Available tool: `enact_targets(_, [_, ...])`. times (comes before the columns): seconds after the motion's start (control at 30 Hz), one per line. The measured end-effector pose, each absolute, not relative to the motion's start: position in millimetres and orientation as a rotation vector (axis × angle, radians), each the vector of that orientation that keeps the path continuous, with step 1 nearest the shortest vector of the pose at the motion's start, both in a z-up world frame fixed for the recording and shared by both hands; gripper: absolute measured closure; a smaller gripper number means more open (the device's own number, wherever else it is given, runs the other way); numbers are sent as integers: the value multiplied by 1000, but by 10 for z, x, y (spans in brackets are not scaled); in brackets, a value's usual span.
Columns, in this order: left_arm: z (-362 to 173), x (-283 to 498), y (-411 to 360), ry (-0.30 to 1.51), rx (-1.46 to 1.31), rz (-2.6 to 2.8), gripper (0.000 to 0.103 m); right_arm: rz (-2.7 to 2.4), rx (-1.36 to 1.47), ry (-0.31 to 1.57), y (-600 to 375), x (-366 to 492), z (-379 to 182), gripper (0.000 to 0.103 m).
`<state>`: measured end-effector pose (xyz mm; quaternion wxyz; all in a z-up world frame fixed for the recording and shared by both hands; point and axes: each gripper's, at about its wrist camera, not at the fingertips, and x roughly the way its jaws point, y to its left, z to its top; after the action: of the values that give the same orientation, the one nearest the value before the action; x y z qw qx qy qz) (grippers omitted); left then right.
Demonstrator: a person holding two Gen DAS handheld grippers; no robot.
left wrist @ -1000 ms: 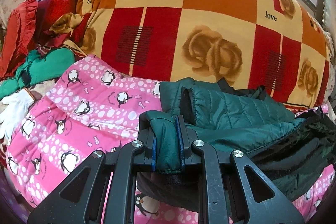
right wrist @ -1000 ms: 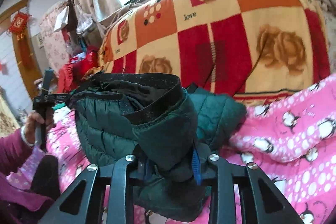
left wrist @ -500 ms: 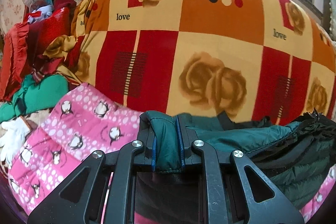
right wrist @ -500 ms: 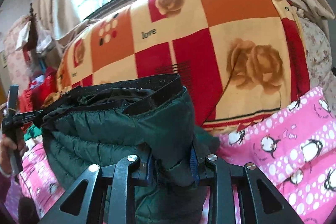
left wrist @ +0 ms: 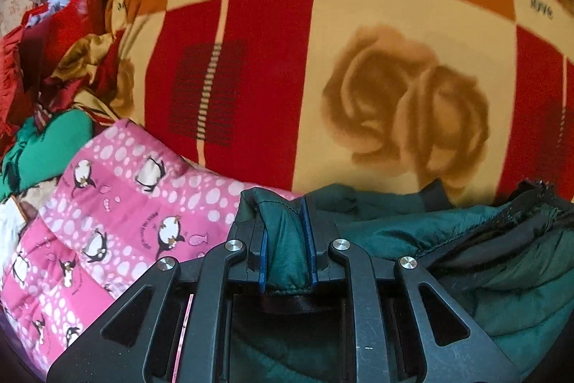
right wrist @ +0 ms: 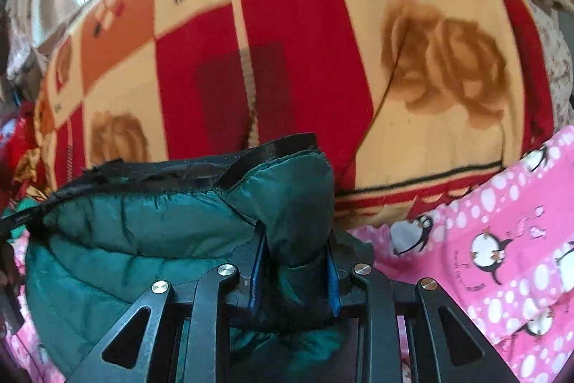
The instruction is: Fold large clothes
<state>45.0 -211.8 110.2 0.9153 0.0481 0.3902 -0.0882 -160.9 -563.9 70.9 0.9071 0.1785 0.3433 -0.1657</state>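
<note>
Left hand-held gripper [left wrist: 288, 241]: blue pads on either side of a pinched fold of the dark green quilted jacket [left wrist: 466, 261], cloth filling the gap between them, jaws easing apart yet pads pressed on the fabric. Right hand-held gripper [right wrist: 294, 270]: clamped narrow on a thick padded corner of the same jacket [right wrist: 150, 239], black trim along its upper edge. Jacket stretched between the two, hanging low over the pink penguin-print quilt [left wrist: 118, 214] on the bed. Behind, close up, a big bulging blanket [left wrist: 358, 60] in red, orange and cream squares with brown roses and the word "love". At far left in the left wrist view, a heap of red cloth [left wrist: 53, 34] and a green garment [left wrist: 50, 146]. No containers in sight; everything loose on the bedding.
</note>
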Motion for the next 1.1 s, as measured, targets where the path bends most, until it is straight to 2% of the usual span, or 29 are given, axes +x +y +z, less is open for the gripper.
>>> enact_targets(0.1, [985, 515, -2160, 825, 112, -198, 85, -359, 375, 765, -5653, -1474, 510, 73])
enact_targets(0.13, [952, 532, -2169, 831, 113, -209, 84, -372, 389, 782, -5672, -1441, 441, 64])
enact_targets(0.17, [930, 547, -2165, 819, 97, -232, 82, -388, 407, 797, -5700, -1422, 391, 50])
enact_targets(0.23, [930, 568, -2103, 826, 49, -275, 78, -400, 463, 808, -5786, -1425, 351, 41])
enact_targets(0.3, [980, 576, -2009, 855, 14, -328, 62, -403, 515, 807, -5866, -1488, 390, 30])
enact_targets(0.33, [1013, 579, -1973, 860, -6, -352, 59, -419, 535, 796, -5897, -1553, 433, 20])
enact_targets(0.37, [1060, 574, -1923, 864, -26, -370, 52, -432, 556, 763, -5920, -1648, 492, 18])
enact_targets(0.4, [1119, 555, -1871, 857, -37, -377, 39, -433, 578, 721, -5933, -1751, 555, 18])
enact_targets(0.47, [1237, 488, -1779, 810, -54, -357, 23, -422, 604, 675, -5923, -1889, 654, 18])
enact_targets(0.67, [1409, 320, -1660, 769, -87, -371, 23, -278, 518, 605, -5526, -1930, 1002, 18])
enact_targets(0.8, [1315, 291, -1816, 793, -69, -373, 23, -166, 365, 681, -5090, -1547, 1033, 18])
enact_targets(0.93, [1061, 304, -2142, 834, 37, -358, 23, -152, 292, 751, -4892, -1180, 860, 18])
enact_targets(1.1, [755, 424, -2357, 855, 166, -293, 22, -208, 368, 845, -5080, -898, 466, 14])
